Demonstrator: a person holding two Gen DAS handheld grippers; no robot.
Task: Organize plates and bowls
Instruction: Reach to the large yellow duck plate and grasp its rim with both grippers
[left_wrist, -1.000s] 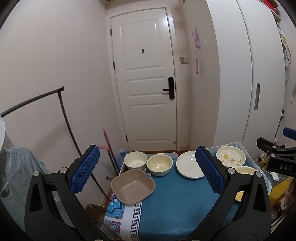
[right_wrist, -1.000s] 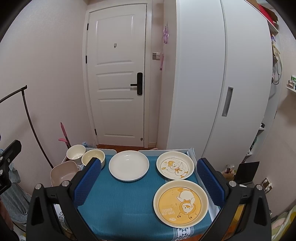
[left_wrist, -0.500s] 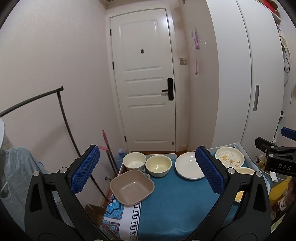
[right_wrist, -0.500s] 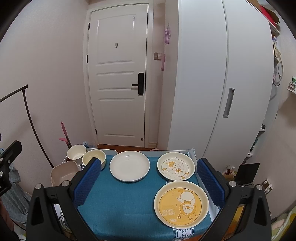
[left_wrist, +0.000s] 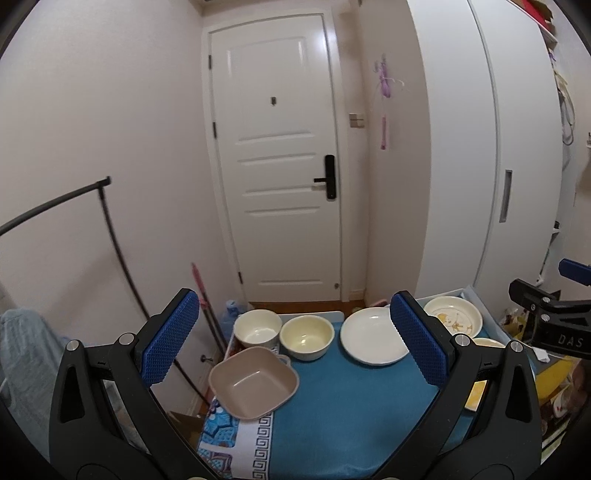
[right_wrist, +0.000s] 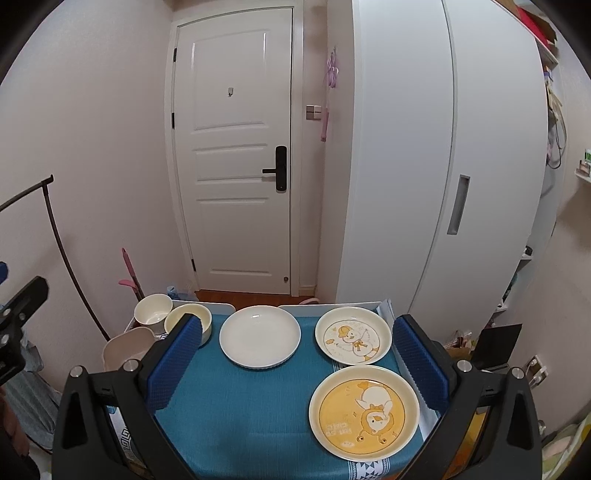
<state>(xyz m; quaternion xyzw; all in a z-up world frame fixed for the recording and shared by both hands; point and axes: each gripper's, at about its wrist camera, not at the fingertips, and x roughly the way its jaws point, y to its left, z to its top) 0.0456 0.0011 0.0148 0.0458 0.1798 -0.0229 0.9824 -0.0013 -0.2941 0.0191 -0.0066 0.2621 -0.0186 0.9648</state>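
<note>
Nothing is picked up yet: the left gripper (left_wrist: 293, 345) and right gripper (right_wrist: 297, 363) hover with jaws wide and empty. Bowls (left_wrist: 306, 336) sit far left on the blue cloth (right_wrist: 251, 402), plates (right_wrist: 364, 411) right. Next, I reckon, comes descending onto one rim.

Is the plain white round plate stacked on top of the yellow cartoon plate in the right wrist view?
No, the plain white round plate lies alone on the blue cloth, apart from the yellow cartoon plate.

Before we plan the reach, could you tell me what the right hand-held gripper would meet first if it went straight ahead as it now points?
Probably nothing on the table: the open right hand-held gripper points above the plain white plate, towards the door, though depth is unclear.
</note>
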